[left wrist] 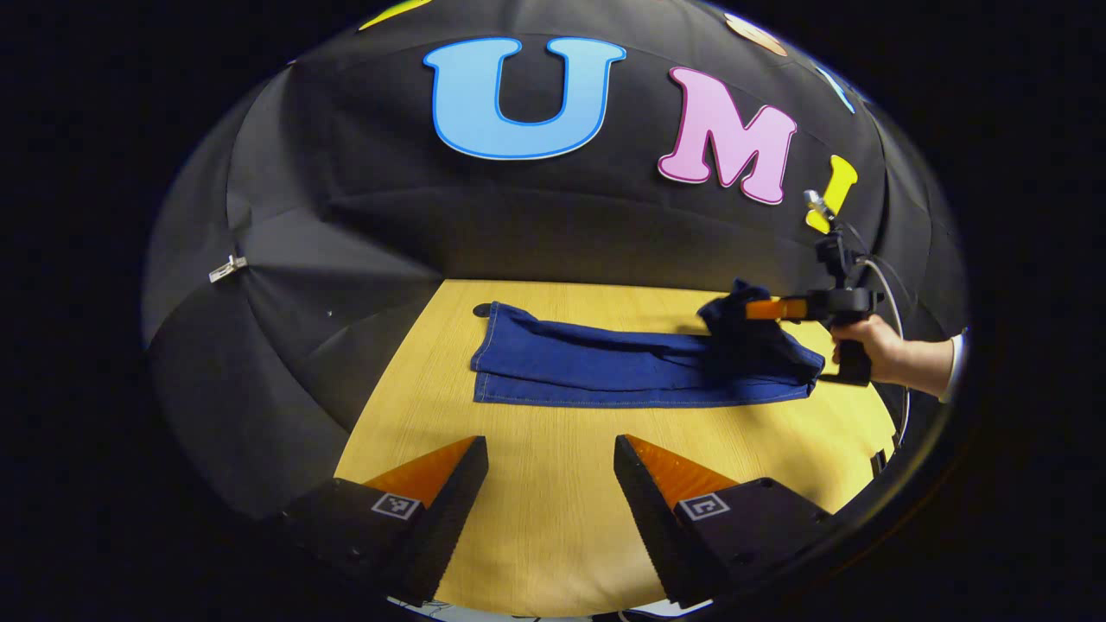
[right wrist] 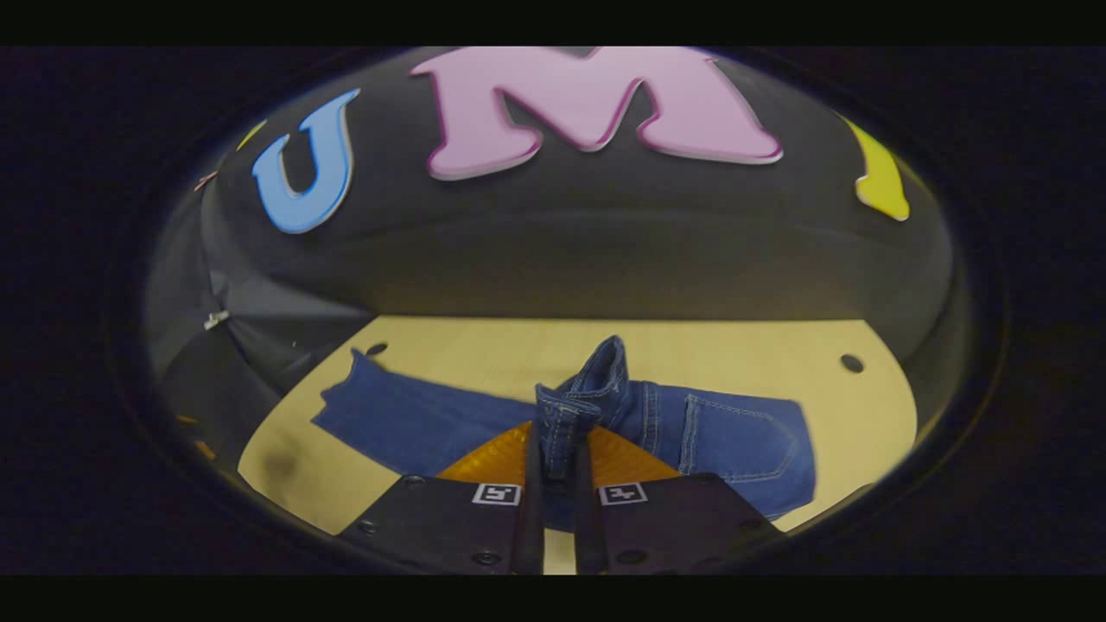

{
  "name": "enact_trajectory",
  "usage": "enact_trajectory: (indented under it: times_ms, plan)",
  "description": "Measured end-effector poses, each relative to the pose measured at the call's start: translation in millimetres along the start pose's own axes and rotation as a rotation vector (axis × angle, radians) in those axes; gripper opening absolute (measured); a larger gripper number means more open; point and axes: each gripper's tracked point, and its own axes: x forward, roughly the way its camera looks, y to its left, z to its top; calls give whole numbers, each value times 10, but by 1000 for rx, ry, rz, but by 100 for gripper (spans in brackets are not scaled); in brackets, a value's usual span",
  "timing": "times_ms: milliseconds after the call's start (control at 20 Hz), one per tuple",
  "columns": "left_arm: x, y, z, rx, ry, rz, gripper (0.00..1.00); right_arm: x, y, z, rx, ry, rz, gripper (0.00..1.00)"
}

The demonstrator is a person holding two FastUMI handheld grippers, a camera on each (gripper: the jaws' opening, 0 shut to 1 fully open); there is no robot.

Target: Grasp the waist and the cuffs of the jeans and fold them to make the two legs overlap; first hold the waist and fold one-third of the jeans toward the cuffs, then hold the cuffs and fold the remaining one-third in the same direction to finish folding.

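Observation:
Dark blue jeans [left wrist: 622, 371] lie on the wooden table [left wrist: 553, 501] with the legs folded over each other, cuffs to the left and waist to the right. In the left gripper view my own gripper [left wrist: 551, 449] hovers open above bare table in front of the jeans. Farther off, at the right, a hand holds the right gripper [left wrist: 752, 309], which lifts the waist. In the right gripper view that gripper [right wrist: 559, 458] is shut on the waistband [right wrist: 566, 415], raised off the table. A back pocket [right wrist: 734, 432] shows on the seat.
The black booth cloth [left wrist: 346, 259] hangs close behind and to the left of the table. Two small dark holes [right wrist: 852, 363] mark the tabletop near the back. Bare wood [right wrist: 743, 354] lies between the jeans and the back wall.

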Motion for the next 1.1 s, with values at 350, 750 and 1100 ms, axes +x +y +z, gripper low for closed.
enact_trajectory:
  times_ms: [350,750,1100]
  plan:
    - [433,-98,-190,-72,156,-50,94,187,127,-847,-39,215,95,39]
    - [1294,-61,22,-74,372,-93,96,-733,442,-372,-54,119,384,96]
    - [2204,443,368,-284,583,-31,96,-1550,-297,-353,92,54,338,96]
